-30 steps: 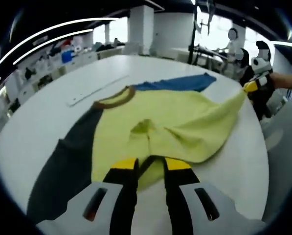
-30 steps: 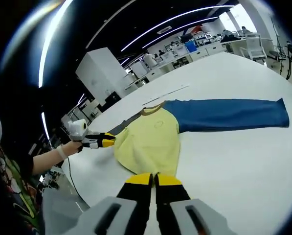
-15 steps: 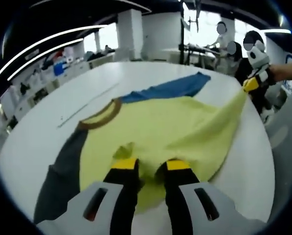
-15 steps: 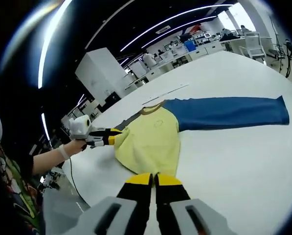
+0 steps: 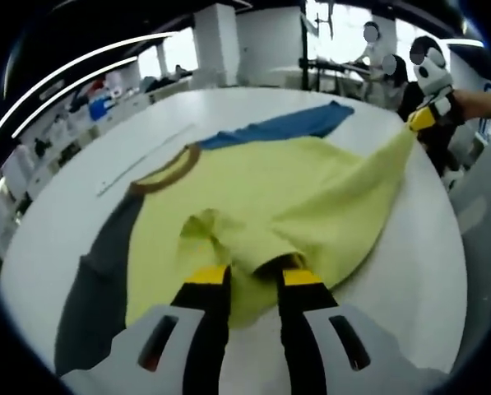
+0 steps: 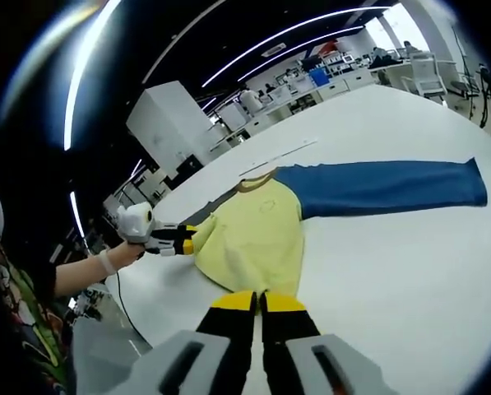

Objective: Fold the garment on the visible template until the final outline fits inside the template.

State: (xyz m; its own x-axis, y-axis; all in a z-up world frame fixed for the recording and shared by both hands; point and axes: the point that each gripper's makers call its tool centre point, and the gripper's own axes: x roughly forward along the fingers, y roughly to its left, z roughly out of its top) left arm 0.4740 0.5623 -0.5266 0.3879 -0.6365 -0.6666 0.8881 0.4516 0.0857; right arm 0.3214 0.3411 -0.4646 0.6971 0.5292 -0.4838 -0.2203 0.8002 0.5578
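Clearly the folding has barely begun: the shirt (image 5: 286,189) lies spread on the white tabletop (image 6: 409,271), yellow body in the middle, blue sleeve (image 6: 385,188) stretched flat to one side, grey sleeve (image 5: 97,280) to the other, brown collar (image 5: 167,169) at the far edge. No sleeve is folded in yet, and no template outline can be made out with certainty; only a thin pale strip (image 5: 142,159) lies beyond the collar. The whole body fold and both sleeves look left to do. The left claw (image 5: 249,276) is pinching the near hem, with a ridge of yellow cloth bunched just ahead of its jaws. The right claw (image 6: 258,301) has its jaws pressed together on the opposite hem corner, and in the left gripper view it pulls that corner up into a taut peak. Compared with half a second ago, the bunch of cloth at the left claw has risen and shifted, and in the right gripper view the left claw has slid a little lower along the hem, while the blue sleeve rests unchanged.
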